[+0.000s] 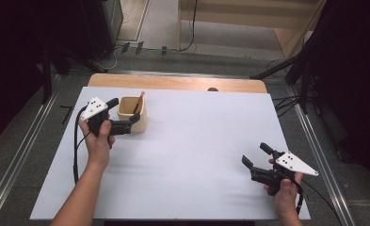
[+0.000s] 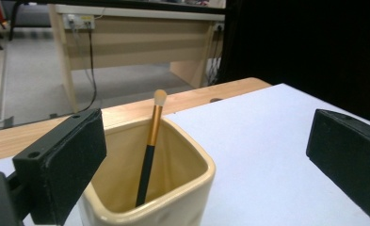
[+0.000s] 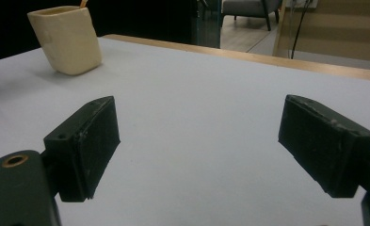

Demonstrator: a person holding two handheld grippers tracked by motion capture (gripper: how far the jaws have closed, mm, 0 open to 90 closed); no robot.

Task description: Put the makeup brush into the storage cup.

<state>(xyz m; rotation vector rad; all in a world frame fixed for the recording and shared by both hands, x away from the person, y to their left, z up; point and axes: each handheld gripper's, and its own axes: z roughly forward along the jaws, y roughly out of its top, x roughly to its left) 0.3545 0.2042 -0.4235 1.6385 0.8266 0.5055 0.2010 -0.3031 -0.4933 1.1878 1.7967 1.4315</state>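
A cream square cup [image 1: 132, 117] stands at the back left of the white table [image 1: 187, 155]. In it leans a makeup brush [image 1: 139, 102] with a black and gold handle, its pale tip [image 2: 159, 97] up above the rim. My left gripper [image 1: 124, 112] is open just at the cup's near-left side; in the left gripper view its jaws stand wide on either side of the cup [image 2: 173, 188], with nothing pressed between them [image 2: 206, 160]. My right gripper [image 1: 256, 154] hovers open over bare table at the front right, far from the cup [image 3: 67, 40], with an empty gap [image 3: 199, 150].
A wooden strip [image 1: 173, 82] borders the table's far edge. Beyond it lie grey floor, cables and a light wooden desk [image 2: 140, 33]. Metal rails [image 1: 314, 141] run along both sides of the table.
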